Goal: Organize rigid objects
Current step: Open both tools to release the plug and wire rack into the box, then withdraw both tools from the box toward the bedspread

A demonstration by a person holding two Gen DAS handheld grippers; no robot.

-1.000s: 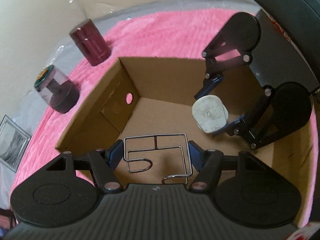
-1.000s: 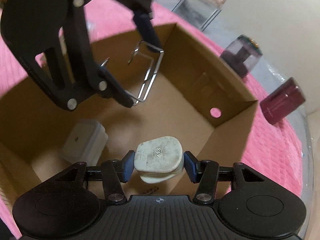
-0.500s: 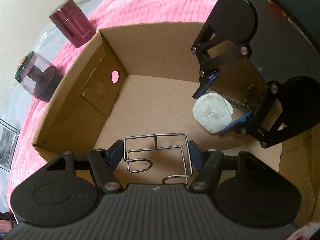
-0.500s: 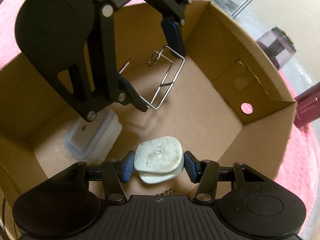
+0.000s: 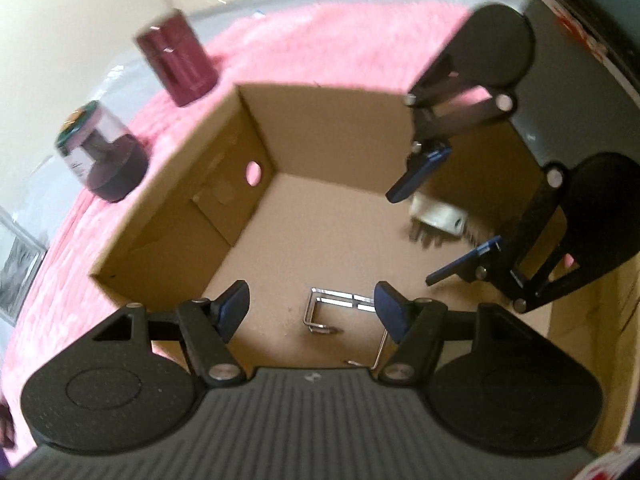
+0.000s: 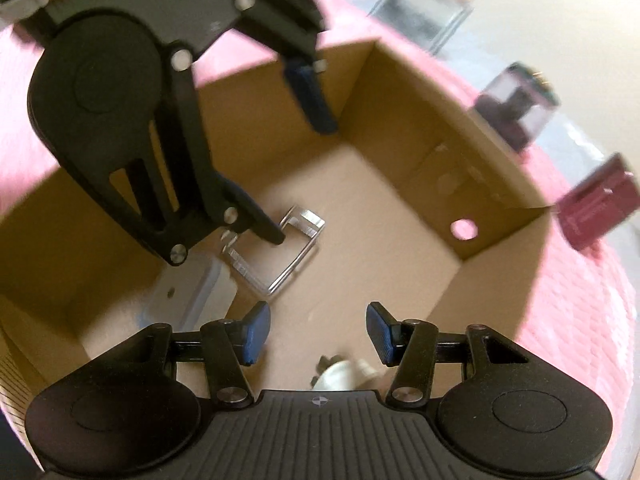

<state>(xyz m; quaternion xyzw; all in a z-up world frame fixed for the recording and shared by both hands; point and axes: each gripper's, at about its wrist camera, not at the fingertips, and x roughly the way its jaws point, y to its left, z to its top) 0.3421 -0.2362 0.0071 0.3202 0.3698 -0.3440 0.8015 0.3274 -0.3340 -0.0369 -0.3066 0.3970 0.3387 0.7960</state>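
Observation:
An open cardboard box lies on a pink mat. My left gripper is open above the box floor, and the wire rack lies loose on the floor below it. My right gripper is open too; it also shows in the left wrist view. The white plug lies on the box floor under the right gripper, prongs showing. Both views are blurred by motion.
A maroon canister and a dark jar with a green lid stand on the mat outside the box. A clear plastic container lies in a box corner. A framed picture sits beyond the mat.
Both grippers have opened. The wire rack and the white plug have dropped onto the box floor. Both grippers have lifted away from the floor.

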